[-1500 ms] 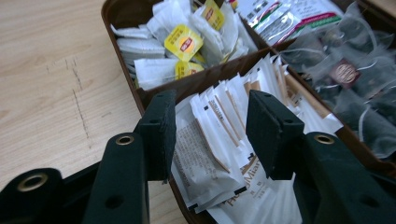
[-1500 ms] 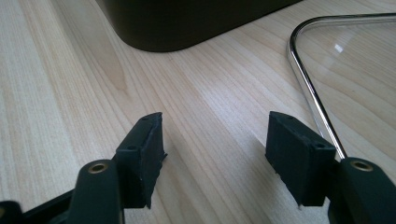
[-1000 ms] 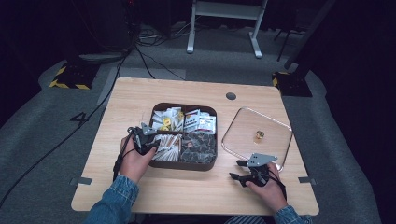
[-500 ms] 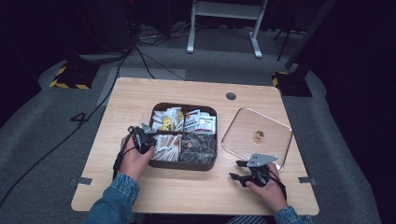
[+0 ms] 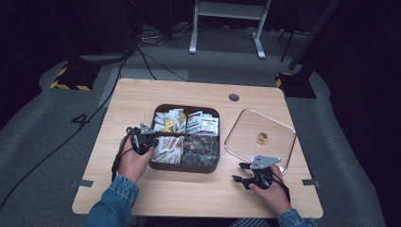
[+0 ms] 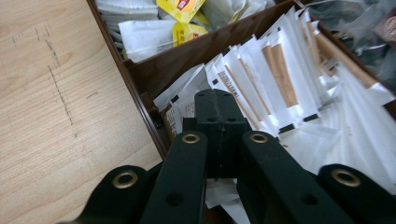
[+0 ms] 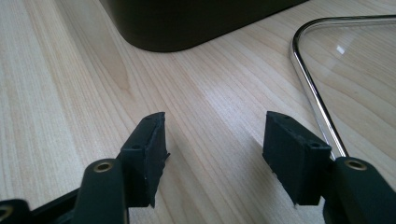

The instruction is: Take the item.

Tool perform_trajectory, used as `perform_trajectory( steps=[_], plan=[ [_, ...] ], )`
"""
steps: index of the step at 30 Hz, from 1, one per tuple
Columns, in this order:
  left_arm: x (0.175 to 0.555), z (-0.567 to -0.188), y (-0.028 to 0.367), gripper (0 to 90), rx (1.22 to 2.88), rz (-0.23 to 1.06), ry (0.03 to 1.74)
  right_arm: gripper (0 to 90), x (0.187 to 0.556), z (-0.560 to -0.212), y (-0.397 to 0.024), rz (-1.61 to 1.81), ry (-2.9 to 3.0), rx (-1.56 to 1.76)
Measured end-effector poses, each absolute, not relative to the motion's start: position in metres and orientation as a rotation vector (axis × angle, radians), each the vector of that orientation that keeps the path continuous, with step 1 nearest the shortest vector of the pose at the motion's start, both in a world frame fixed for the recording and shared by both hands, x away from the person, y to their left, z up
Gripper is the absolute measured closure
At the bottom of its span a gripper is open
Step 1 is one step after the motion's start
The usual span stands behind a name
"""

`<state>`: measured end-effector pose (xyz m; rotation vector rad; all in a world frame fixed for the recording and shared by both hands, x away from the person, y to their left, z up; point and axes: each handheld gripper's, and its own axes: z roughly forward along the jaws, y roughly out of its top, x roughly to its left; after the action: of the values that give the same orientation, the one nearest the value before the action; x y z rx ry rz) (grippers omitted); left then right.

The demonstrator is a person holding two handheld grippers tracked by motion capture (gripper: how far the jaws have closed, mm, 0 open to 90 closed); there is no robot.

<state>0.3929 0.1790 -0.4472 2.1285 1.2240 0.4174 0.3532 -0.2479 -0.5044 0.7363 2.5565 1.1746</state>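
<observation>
Two grippers are working here, and the left gripper [image 6: 220, 100] is the nearer one to the sugar sachets [image 6: 280, 70]. It is reaching over the near-left wall of the brown tray [image 6: 187, 56] into that compartment. Its jaws have just been closing and are now standing together, pad against pad. The sachets are lying directly ahead of and under the tips, their long axes running away from the jaws and leaning to the gripper's right. Whether a thin sachet edge is being pinched between the pads is not clear. Any lift is probably depending on that catch, so pulling back along the sachets' length looks safest. The right gripper [image 7: 212, 140] is resting half open and empty over the table, with the glass lid [image 7: 308, 79] just to its right.
</observation>
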Motion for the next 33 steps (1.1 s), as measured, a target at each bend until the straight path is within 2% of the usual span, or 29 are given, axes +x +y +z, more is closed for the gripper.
perform_trajectory(
  steps=[33],
  plan=[
    [0.363,-0.390,0.202,90.0,1.900,0.504,1.090,39.9,0.353,-0.504,-0.248,1.176,2.557,0.735]
  ],
)
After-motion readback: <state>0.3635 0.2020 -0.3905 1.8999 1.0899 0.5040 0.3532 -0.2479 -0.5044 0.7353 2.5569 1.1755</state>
